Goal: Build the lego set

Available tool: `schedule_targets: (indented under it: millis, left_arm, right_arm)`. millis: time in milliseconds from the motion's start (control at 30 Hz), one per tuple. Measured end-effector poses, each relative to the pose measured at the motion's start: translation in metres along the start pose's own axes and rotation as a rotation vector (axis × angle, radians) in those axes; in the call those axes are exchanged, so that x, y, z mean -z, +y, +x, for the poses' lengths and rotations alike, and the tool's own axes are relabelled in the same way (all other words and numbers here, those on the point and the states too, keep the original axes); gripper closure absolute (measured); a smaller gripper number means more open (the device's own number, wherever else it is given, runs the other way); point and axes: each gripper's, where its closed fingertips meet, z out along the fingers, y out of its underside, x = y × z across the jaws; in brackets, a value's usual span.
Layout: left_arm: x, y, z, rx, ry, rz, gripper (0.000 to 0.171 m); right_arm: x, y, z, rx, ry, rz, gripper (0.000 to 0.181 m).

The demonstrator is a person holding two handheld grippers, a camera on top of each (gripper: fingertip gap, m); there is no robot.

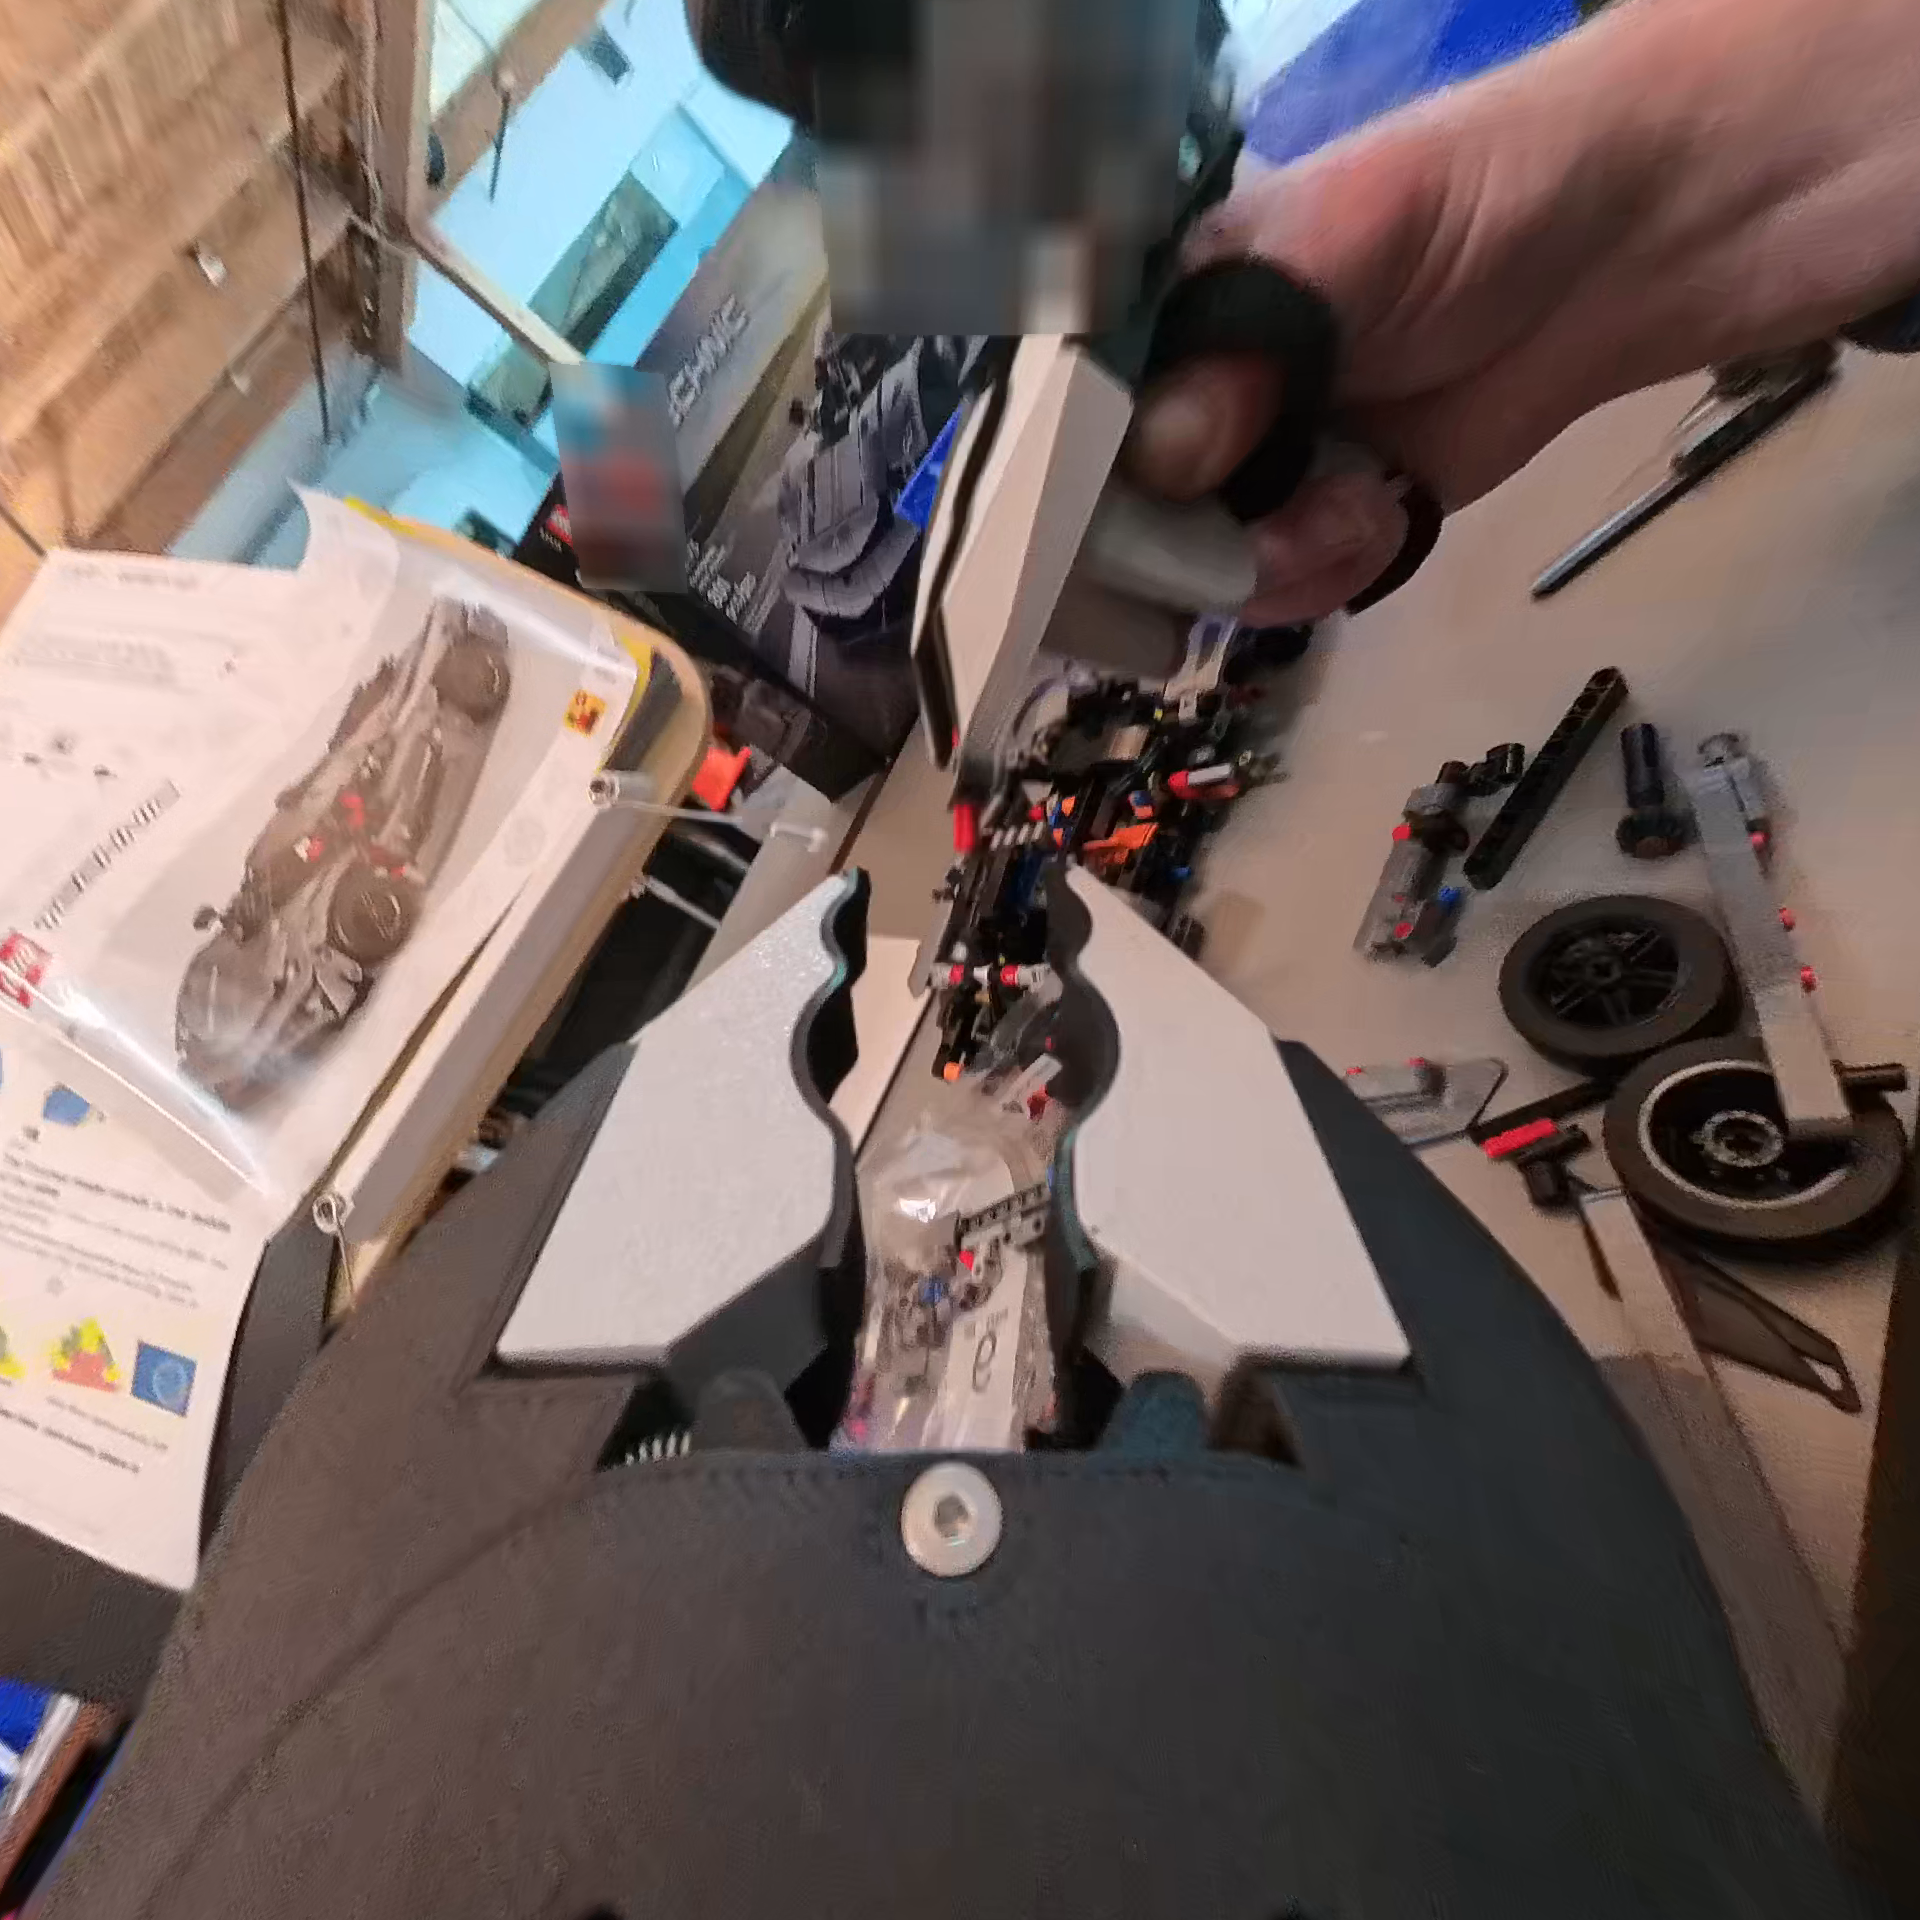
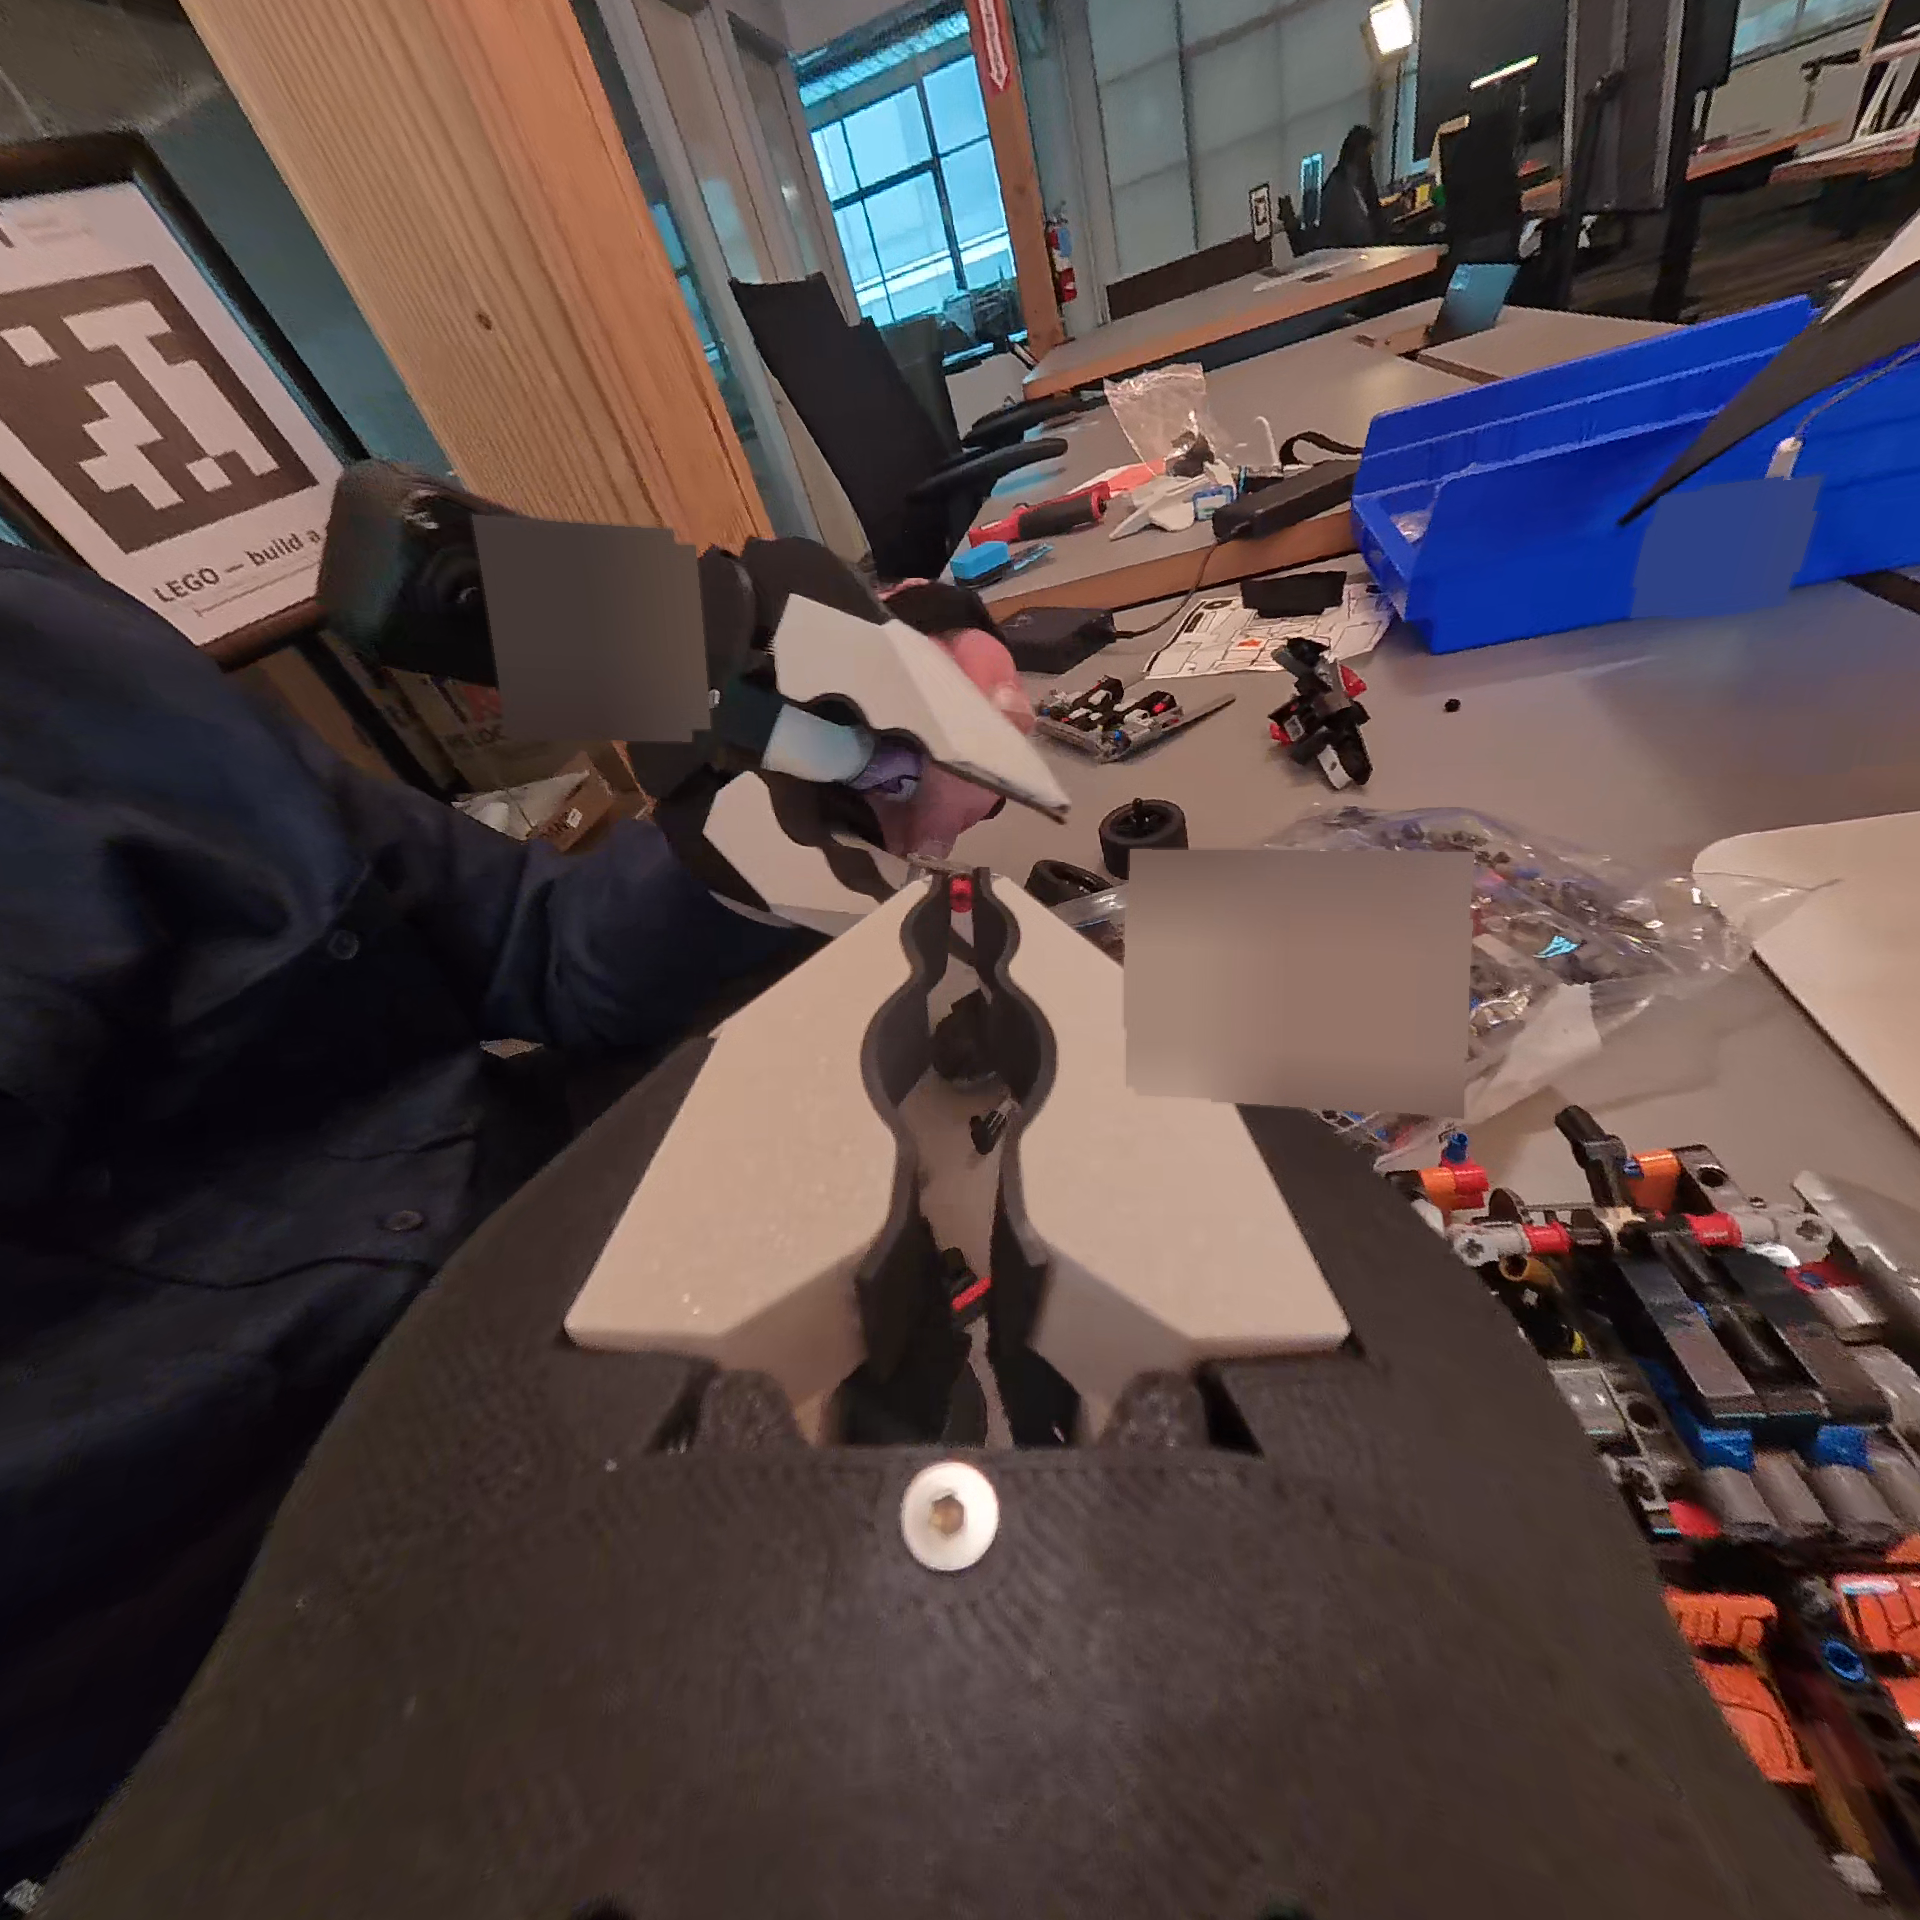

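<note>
My left gripper [image 1: 956, 894] is open and empty, held above a clear bag of small parts [image 1: 956, 1247] at the table edge. Just past its tips lies the long black Lego chassis [image 1: 1081, 831] with red, blue and orange parts. My right gripper [image 2: 961, 894] is shut on a small red pin [image 2: 961, 891] at its tips. In the left wrist view the right gripper [image 1: 940, 707] points down at the chassis's near end, held by a hand [image 1: 1507, 260]. In the right wrist view the chassis [image 2: 1714, 1351] lies at lower right, and one left gripper finger [image 2: 914, 696] shows ahead.
An instruction booklet in a plastic sleeve [image 1: 291, 831] and the set's box [image 1: 790, 488] stand left. Two wheels [image 1: 1621, 987] [image 1: 1756, 1143], a black beam [image 1: 1548, 779] and a grey sub-assembly [image 1: 1413, 873] lie right. A blue bin [image 2: 1558, 499] and a parts bag [image 2: 1558, 935] sit on the grey table [image 2: 1610, 727].
</note>
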Motion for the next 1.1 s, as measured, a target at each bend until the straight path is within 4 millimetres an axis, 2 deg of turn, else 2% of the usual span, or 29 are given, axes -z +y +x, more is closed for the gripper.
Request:
schedule_targets:
  millis: [133,333,467,533,667,833,1100]
  left_arm:
    - [-0.001,-0.013,0.005,-0.041,-0.007,0.045,0.166]
    - [0.0,-0.013,0.001,-0.089,-0.061,0.005,0.167]
    - [0.002,-0.008,-0.01,-0.148,-0.15,-0.044,0.167]
    - [0.0,-0.004,-0.011,-0.177,-0.167,-0.081,0.167]
    - [-0.001,-0.006,-0.01,-0.193,-0.17,-0.083,0.167]
    - [0.002,-0.009,-0.011,-0.169,-0.17,-0.062,0.168]
    - [0.003,-0.01,-0.009,-0.159,-0.151,-0.043,0.167]
  right_arm:
    - [-0.005,0.003,-0.003,-0.013,-0.024,-0.007,0.179]
    - [-0.006,0.0,-0.002,-0.036,-0.019,0.015,0.179]
    - [-0.001,-0.004,0.002,-0.047,0.021,0.016,0.16]
    - [-0.002,-0.007,-0.001,0.013,0.06,0.014,0.157]
    - [-0.007,0.0,0.001,0.106,0.138,-0.06,0.167]
    - [-0.003,-0.005,-0.001,0.208,0.186,-0.062,0.181]
    - [-0.004,-0.003,0.0,0.227,0.195,-0.071,0.181]
